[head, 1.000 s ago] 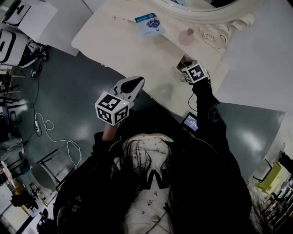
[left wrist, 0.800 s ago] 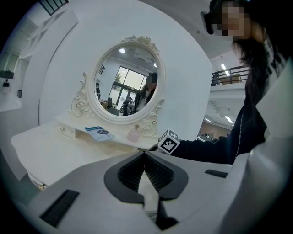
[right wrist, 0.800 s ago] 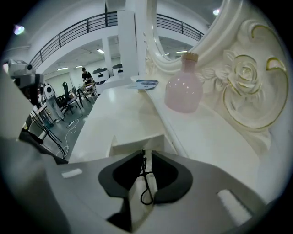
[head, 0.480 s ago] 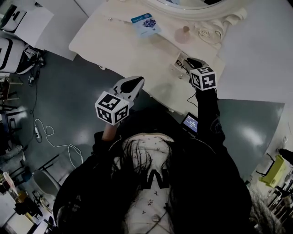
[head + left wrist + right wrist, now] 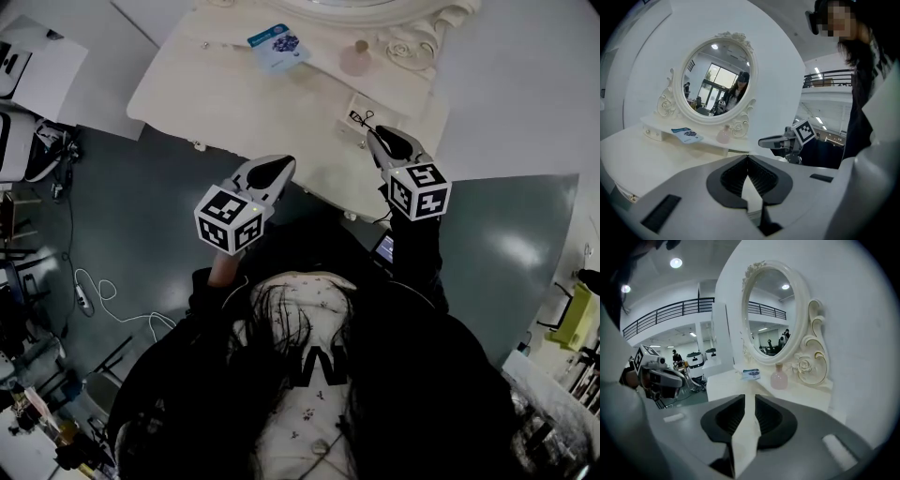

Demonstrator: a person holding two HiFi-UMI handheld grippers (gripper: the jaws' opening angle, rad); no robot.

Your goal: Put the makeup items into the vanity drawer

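The left claw [image 5: 272, 172] is held pressed together and empty near the front edge of the desk [image 5: 234, 94]. One blue packet [image 5: 277, 45] and one pink bottle [image 5: 354, 62] are left on the back shelf below the mirror (two items not yet stowed). One drawer [image 5: 354, 103] is seen open, with one small dark thing inside, too small to be named. The right claw [image 5: 380, 139], slightly spread and empty, has been drawn back from the drawer within the last second, suggesting a delivery just made.

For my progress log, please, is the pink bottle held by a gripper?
No, the pink bottle stands untouched on the vanity shelf beside the mirror.
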